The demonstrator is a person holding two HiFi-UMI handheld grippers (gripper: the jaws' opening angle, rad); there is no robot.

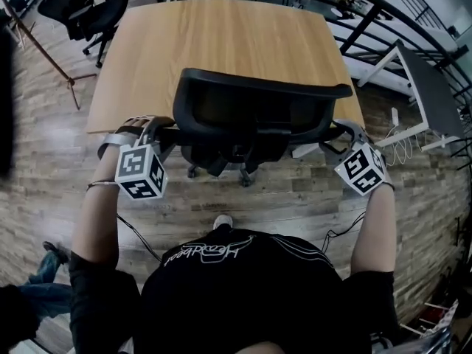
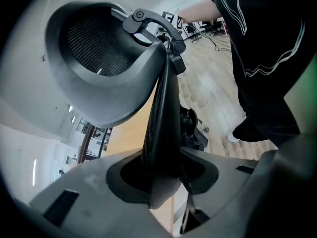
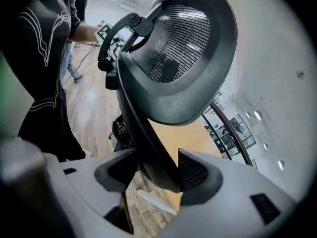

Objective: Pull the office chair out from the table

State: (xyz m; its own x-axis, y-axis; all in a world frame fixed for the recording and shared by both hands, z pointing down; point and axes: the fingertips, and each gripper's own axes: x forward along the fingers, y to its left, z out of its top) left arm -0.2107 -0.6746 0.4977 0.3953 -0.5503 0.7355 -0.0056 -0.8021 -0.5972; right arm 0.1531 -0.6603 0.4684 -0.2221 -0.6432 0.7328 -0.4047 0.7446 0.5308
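A black mesh-back office chair (image 1: 262, 109) stands pushed in at the near edge of a wooden table (image 1: 221, 43). My left gripper (image 1: 158, 131) is at the left edge of the chair's back, and my right gripper (image 1: 343, 135) is at its right edge. In the left gripper view the chair back's (image 2: 109, 58) thin side edge runs between the jaws of the left gripper (image 2: 163, 175), and the pads press on it. In the right gripper view the right gripper (image 3: 158, 175) is likewise shut on the other side edge of the chair back (image 3: 178, 68).
A second black office chair (image 1: 88, 9) stands at the far left. A black railing (image 1: 383, 6) curves behind the table, with a white desk frame (image 1: 420, 87) at the right. A cable (image 1: 136, 238) lies on the wood floor. Another person's leg (image 1: 44, 268) shows at lower left.
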